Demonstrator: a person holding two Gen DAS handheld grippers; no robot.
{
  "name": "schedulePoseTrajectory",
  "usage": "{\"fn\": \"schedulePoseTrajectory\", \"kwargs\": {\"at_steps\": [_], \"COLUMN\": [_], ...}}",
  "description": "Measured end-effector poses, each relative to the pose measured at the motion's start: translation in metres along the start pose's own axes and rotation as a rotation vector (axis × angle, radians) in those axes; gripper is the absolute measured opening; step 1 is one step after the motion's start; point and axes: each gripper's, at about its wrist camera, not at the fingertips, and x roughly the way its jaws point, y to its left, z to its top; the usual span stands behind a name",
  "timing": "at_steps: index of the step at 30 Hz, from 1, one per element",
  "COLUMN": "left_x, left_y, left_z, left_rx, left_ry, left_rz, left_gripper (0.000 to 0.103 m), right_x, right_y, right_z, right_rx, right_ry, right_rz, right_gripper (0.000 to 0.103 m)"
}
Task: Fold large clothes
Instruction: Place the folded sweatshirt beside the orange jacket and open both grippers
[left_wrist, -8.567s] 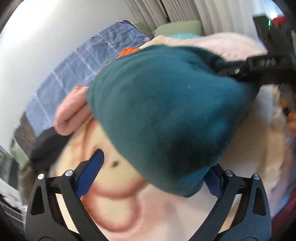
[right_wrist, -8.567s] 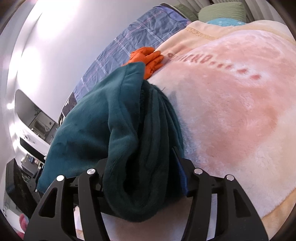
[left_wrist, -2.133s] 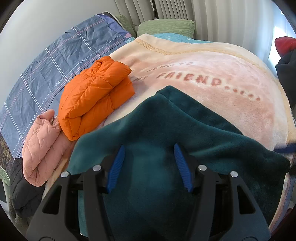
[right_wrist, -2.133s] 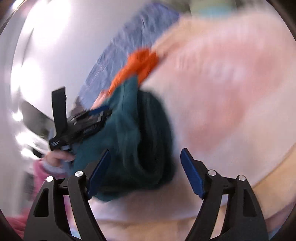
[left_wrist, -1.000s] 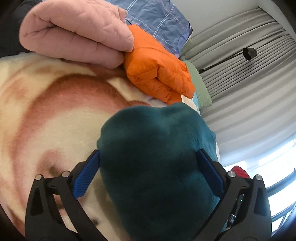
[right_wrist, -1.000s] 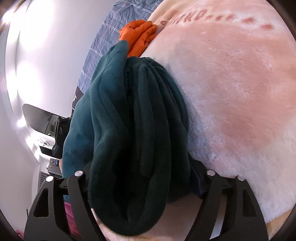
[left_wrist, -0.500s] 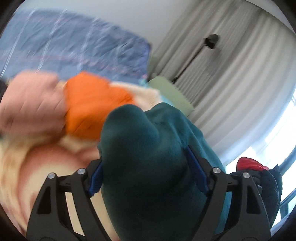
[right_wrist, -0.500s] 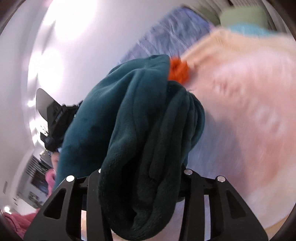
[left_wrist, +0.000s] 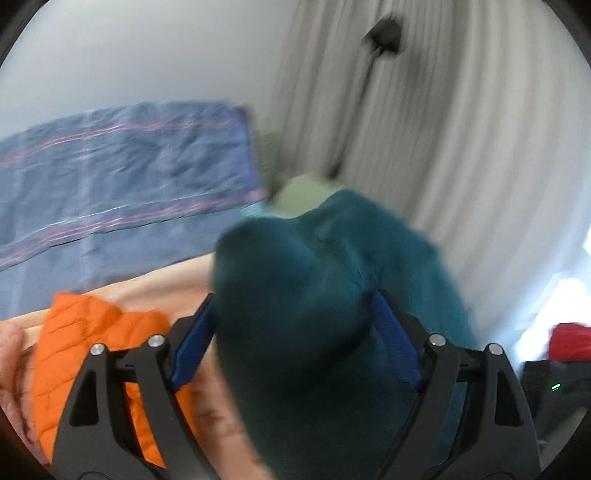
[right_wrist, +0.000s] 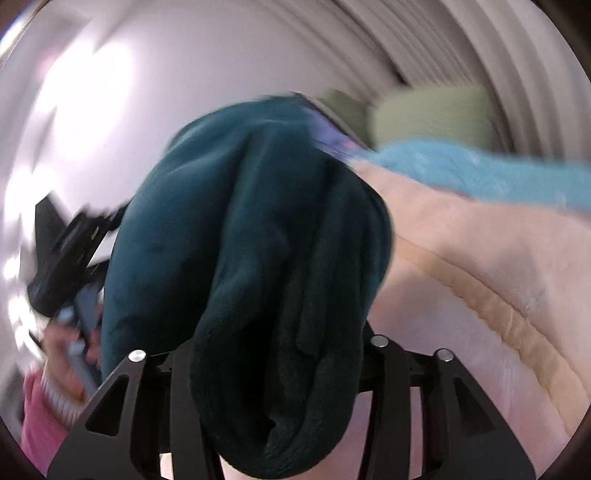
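A folded teal fleece garment hangs bunched in the air above the bed, held at both ends. My left gripper has its blue pads pressed on either side of the thick bundle, and its jaws are opening slightly. In the right wrist view the same fleece fills my right gripper and hides its pads. Those jaws are also opening a little, with the folds still squeezed between them. A hand with the left tool shows at the far left, blurred.
A folded orange puffer jacket lies on the peach blanket beside a pink garment. Behind are a blue plaid sheet, a green pillow, a light blue cover and grey curtains. A red item sits far right.
Both grippers have lifted the teal fleece off the blanket and swung it toward the pillow end of the bed. The left view rolled upright. Both views are now motion-blurred.
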Motion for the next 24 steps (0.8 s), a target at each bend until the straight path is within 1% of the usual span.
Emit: {"fn": "schedulePoseTrajectory", "kwargs": {"at_steps": [1, 2, 3, 4, 5, 6, 7, 8, 10, 12, 13, 14, 15, 16, 18, 19, 20, 21, 22, 24], "left_x": [0.021, 0.044, 0.055, 0.065, 0.063, 0.063, 0.065, 0.063, 0.061, 0.051, 0.045, 0.033, 0.024, 0.014, -0.010, -0.024, -0.043, -0.065, -0.080, -0.116], "left_y": [0.003, 0.005, 0.006, 0.004, 0.005, 0.004, 0.006, 0.009, 0.016, 0.016, 0.016, 0.013, 0.012, 0.009, 0.005, 0.005, 0.006, 0.006, 0.006, 0.004], "left_z": [-0.014, -0.039, -0.060, -0.081, -0.095, -0.107, -0.115, -0.118, -0.116, -0.113, -0.114, -0.114, -0.115, -0.116, -0.123, -0.127, -0.133, -0.139, -0.143, -0.151], "left_rx": [-0.006, -0.015, -0.009, 0.013, 0.012, 0.017, 0.012, -0.005, -0.043, -0.036, -0.026, -0.008, 0.006, 0.029, 0.083, 0.106, 0.125, 0.149, 0.158, 0.159], "left_ry": [0.059, 0.150, 0.210, 0.256, 0.207, 0.198, 0.227, 0.226, 0.230, 0.230, 0.224, 0.212, 0.204, 0.199, 0.184, 0.158, 0.121, 0.069, 0.040, -0.011], "left_rz": [0.035, 0.012, -0.028, -0.061, -0.083, -0.106, -0.151, -0.160, -0.145, -0.109, -0.104, -0.096, -0.090, -0.088, -0.097, -0.089, -0.075, -0.048, -0.036, -0.039], "left_gripper": [0.085, 0.085, 0.085, 0.086, 0.091, 0.100, 0.101, 0.101, 0.101, 0.101, 0.101, 0.101, 0.101, 0.101, 0.101, 0.101, 0.101, 0.101, 0.101, 0.101], "right_x": [0.026, 0.033, 0.031, 0.030, 0.032, 0.032, 0.028, 0.028, 0.027, 0.021, 0.017, 0.015, 0.010, -0.004, -0.030, -0.043, -0.064, -0.076, -0.092, -0.132], "right_y": [-0.023, -0.032, -0.033, -0.030, -0.026, -0.022, -0.020, -0.021, -0.023, -0.019, -0.016, -0.015, -0.015, -0.010, -0.001, 0.006, 0.021, 0.031, 0.041, 0.070], "right_z": [-0.008, -0.008, -0.005, -0.002, -0.004, -0.007, -0.009, -0.008, -0.012, -0.015, -0.017, -0.015, -0.012, -0.014, -0.024, -0.030, -0.041, -0.049, -0.060, -0.090], "right_rx": [0.024, 0.068, 0.082, 0.071, 0.052, 0.032, 0.022, 0.024, 0.031, 0.028, 0.025, 0.019, 0.014, 0.004, -0.021, -0.044, -0.097, -0.132, -0.176, -0.265], "right_ry": [0.065, 0.075, 0.058, 0.047, 0.064, 0.055, 0.042, 0.034, 0.024, 0.007, -0.008, -0.024, -0.038, -0.065, -0.090, -0.095, -0.110, -0.121, -0.136, -0.192], "right_rz": [-0.110, -0.102, -0.104, -0.136, -0.166, -0.178, -0.185, -0.188, -0.185, -0.195, -0.213, -0.244, -0.276, -0.300, -0.292, -0.291, -0.294, -0.305, -0.320, -0.335], "right_gripper": [0.048, 0.047, 0.047, 0.047, 0.049, 0.049, 0.051, 0.056, 0.061, 0.064, 0.068, 0.076, 0.081, 0.084, 0.084, 0.084, 0.084, 0.084, 0.087, 0.091]}}
